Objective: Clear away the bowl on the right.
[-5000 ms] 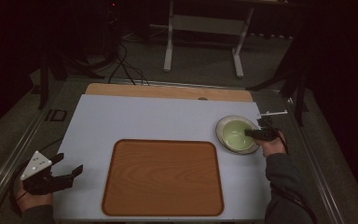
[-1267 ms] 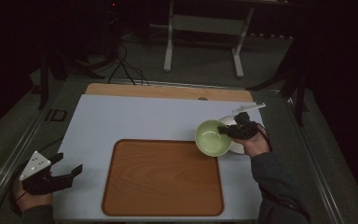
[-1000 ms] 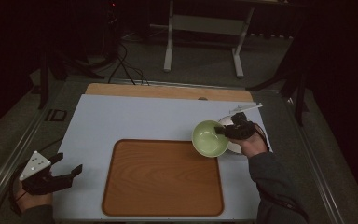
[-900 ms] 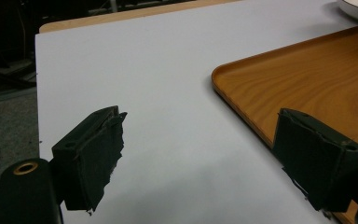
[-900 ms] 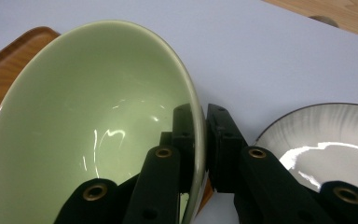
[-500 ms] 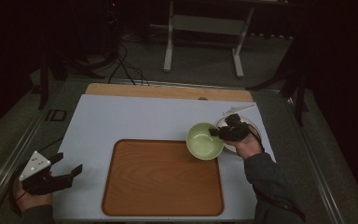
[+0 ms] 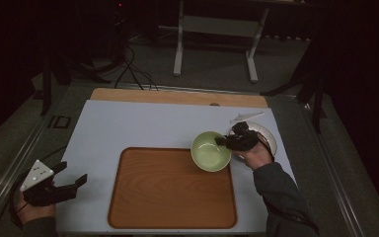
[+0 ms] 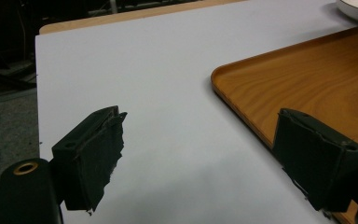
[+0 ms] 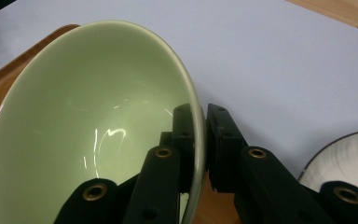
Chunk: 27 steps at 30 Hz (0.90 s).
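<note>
pale green bowl (image 7: 210,151), glazed, held by its rim at the right gripper (image 7: 225,141); in the high view it sits over the far right corner of the tray (image 7: 171,188). whether it rests on the tray or hangs above it cannot be told.

right gripper, high view: black body in a hand (image 7: 254,154), sleeve running off the bottom edge. right gripper view: the jaws pinch the bowl's rim (image 9: 196,126), one pad inside the bowl, one outside, with the wall clamped between them. this view alone shows that pinch and the shiny inside of the bowl.

white plate (image 7: 267,136), just beside the right hand on its far side; a slice of its ribbed rim (image 9: 349,161) appears low right in the right gripper view.

wooden tray, orange-brown, rounded corners, on the pale sheet (image 7: 143,126) covering the table. its near left corner (image 8: 307,88) shows up close in the left gripper view.

left gripper (image 7: 70,181), near left corner of the table, grey three-cornered plate on top. left gripper view: jaws spread wide with nothing between them, just bare sheet, the right jaw over the tray's edge.

thin white utensil (image 7: 246,117), beyond the plate; kind not clear.
</note>
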Available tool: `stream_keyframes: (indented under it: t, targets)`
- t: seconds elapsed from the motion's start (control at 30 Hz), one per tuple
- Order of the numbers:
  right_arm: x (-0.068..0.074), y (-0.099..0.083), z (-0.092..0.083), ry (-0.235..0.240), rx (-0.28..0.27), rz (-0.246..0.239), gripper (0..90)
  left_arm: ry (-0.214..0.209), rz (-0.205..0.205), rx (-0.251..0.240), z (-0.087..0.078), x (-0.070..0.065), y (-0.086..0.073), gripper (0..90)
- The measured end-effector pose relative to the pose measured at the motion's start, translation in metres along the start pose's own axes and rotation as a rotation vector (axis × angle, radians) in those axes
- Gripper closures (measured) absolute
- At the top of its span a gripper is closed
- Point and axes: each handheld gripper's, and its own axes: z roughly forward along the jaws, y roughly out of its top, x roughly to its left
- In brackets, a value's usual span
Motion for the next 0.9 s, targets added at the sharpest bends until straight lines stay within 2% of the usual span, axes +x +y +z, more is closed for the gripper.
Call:
stream_keyframes:
  t: [0.9]
  targets:
    - [0.019,0.003,0.017,0.046,0.010,-0.034,82.6,0.000,0.000,-0.002,0.000,0.000,0.000,15.8]
